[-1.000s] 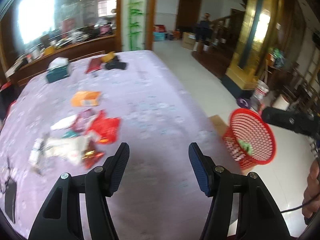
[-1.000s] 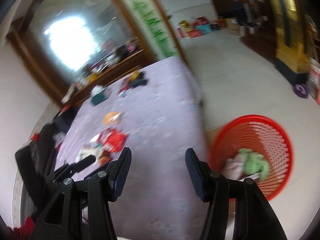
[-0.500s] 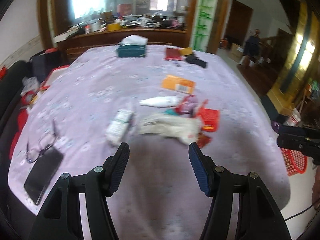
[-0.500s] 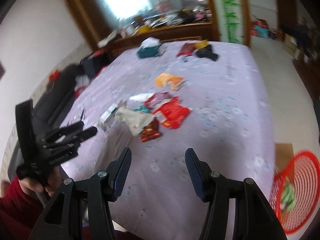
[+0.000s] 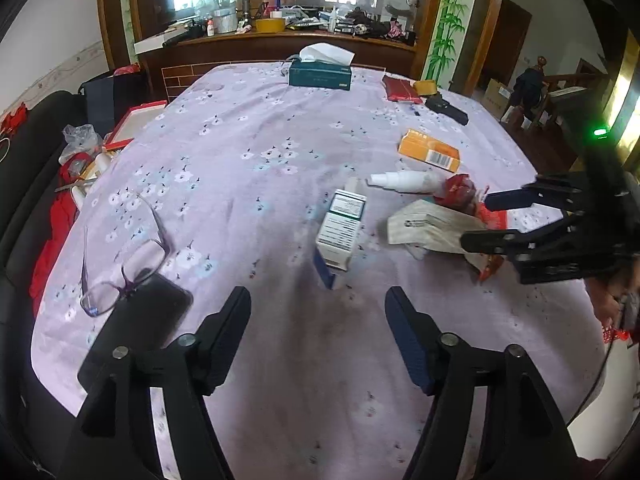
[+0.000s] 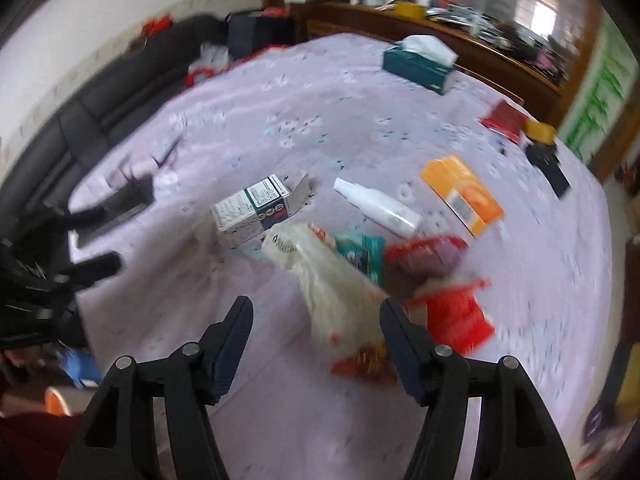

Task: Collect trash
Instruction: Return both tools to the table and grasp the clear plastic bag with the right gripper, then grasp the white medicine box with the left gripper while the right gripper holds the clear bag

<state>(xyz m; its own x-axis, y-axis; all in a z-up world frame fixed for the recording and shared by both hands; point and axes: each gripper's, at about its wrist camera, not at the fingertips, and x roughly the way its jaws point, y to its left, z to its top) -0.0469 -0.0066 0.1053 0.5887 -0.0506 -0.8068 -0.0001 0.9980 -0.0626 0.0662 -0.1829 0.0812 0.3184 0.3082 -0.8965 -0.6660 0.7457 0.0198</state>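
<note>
Right wrist view: right tool (image 6: 316, 344) gapes empty over the white bag (image 6: 328, 280) in the litter on the bench (image 6: 320, 120); left tool (image 5: 318, 332) also spread, idle; next, lower and pinch the bag

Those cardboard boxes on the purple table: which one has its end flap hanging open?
The white and teal carton beside the pale plastic bag. Its grey flap sticks out, while the orange box and the teal tissue box show none.
</note>
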